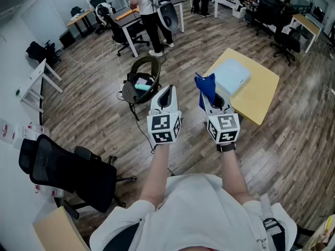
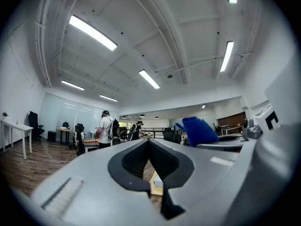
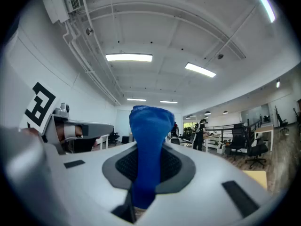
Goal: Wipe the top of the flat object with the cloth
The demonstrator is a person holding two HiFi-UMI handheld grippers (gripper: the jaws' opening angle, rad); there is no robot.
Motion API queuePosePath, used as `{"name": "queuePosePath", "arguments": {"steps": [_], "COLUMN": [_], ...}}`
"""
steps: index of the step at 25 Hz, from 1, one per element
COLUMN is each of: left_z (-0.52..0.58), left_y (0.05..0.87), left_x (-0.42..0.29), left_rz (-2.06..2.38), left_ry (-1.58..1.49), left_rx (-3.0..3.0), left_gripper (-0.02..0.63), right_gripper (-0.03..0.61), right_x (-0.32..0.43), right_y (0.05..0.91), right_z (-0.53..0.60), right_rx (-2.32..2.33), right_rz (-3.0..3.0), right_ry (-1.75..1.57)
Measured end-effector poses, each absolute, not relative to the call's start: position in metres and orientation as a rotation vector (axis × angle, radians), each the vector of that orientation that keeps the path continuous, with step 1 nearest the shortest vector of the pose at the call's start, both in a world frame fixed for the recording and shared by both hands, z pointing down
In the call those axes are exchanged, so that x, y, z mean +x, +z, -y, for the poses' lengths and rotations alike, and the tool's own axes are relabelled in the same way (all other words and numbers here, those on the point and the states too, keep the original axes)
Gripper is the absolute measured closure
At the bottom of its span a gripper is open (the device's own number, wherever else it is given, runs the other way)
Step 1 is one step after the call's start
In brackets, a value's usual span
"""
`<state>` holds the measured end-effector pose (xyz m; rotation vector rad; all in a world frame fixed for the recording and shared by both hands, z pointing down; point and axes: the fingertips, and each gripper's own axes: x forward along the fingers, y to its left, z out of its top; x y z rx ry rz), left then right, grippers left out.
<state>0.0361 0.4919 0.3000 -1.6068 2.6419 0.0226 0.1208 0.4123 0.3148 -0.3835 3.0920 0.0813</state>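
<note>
A flat pale-blue object (image 1: 232, 75) lies on a low yellow table (image 1: 261, 93) ahead and to the right. My right gripper (image 1: 211, 99) is shut on a blue cloth (image 1: 205, 88), held in the air short of the table; in the right gripper view the cloth (image 3: 148, 145) stands up between the jaws. Beside it, my left gripper (image 1: 166, 94) is shut with nothing in it; its jaws meet in the left gripper view (image 2: 148, 142), where the cloth (image 2: 200, 132) shows off to the right.
A round basket (image 1: 141, 82) with items in it sits on the wood floor ahead of the left gripper. A black office chair (image 1: 68, 171) stands at near left. People (image 1: 149, 14) and desks fill the far room.
</note>
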Motion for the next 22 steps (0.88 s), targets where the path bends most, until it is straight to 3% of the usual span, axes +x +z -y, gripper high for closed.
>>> {"name": "queuePosePath", "arguments": {"steps": [13, 22], "left_z": [-0.42, -0.319], "left_y": [0.328, 0.347], "left_x": [0.042, -0.033], "left_rz": [-2.658, -2.611], "left_ry": [-0.005, 0.01], "left_rx": [-1.639, -1.743], "left_gripper": [0.607, 0.607], "right_gripper": [0.525, 0.525], "right_x": [0.129, 0.064], "right_y": [0.34, 0.371], "right_z": [-0.337, -0.251], "right_rx": [-0.375, -0.472], "right_rz": [-3.083, -3.116], "right_ry": [-0.044, -0.053]}}
